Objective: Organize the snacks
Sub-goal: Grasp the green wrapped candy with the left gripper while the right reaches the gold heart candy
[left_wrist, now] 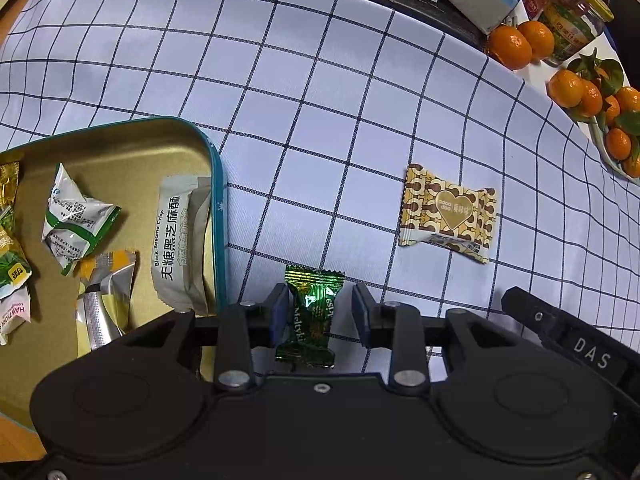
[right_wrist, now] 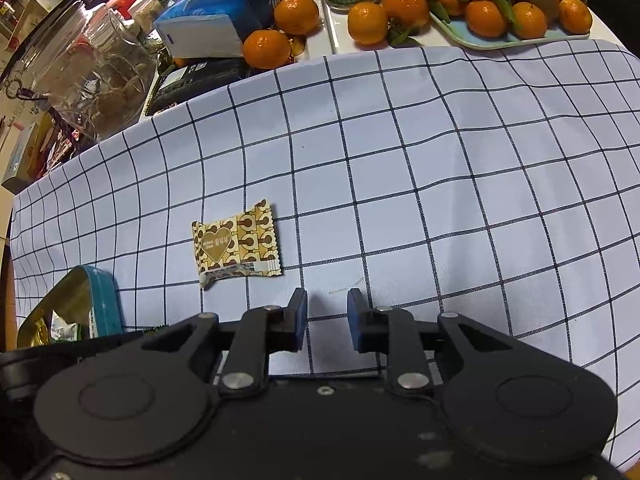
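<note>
Lying between left gripper (left_wrist: 320,312) fingers: green candy (left_wrist: 311,312)

Pale lilac-white cloth (left_wrist: 360,100) with thin dark navy grid lines. Tin (left_wrist: 218,184): teal outside, matte gold inside. Green metallic foil candy (left_wrist: 310,312), gold lettering. Wrapped candy (left_wrist: 450,214): cream with brown-and-gold geometric print, gold heart. Grey-white sesame crisp pack (left_wrist: 178,240), black text. White-and-green wrapper (left_wrist: 74,216). Left tongs (left_wrist: 320,310) black, dark blue pads; right tongs (right_wrist: 327,320) same. Tangerines (right_wrist: 404,8) orange, green leaves, on light blue tray (right_wrist: 500,42). Blue-and-white tissue pack (right_wrist: 208,24).
</note>
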The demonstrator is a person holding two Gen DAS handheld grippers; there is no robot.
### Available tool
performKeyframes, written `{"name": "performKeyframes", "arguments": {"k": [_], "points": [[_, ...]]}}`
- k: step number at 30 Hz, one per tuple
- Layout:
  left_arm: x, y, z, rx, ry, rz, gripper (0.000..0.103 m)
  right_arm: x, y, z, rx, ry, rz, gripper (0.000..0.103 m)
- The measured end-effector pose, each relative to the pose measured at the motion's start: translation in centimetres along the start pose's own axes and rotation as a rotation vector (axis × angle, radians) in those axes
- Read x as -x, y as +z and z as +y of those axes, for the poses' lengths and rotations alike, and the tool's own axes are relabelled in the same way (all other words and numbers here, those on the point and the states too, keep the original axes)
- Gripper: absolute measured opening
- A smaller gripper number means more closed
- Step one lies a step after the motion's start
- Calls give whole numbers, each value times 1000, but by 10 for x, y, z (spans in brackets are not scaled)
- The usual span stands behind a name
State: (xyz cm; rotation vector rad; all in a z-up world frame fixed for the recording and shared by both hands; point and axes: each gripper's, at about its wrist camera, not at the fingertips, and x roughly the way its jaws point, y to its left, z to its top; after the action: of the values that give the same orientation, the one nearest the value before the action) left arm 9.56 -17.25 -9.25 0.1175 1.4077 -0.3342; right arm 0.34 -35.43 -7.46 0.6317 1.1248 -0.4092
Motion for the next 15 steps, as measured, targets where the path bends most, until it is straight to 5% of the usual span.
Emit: {"name": "performKeyframes", "arguments": {"k": [1,8,15], "points": [[2,-2,4,-1,10,-1,31,0,0,1,-2,0,0,25],[7,-5,16,-5,-15,-1,30,-1,7,1,-83,42,-20,28],[9,-5,18,-3,-15,5,30,3,16,9,-163,89,-96,42]]}}
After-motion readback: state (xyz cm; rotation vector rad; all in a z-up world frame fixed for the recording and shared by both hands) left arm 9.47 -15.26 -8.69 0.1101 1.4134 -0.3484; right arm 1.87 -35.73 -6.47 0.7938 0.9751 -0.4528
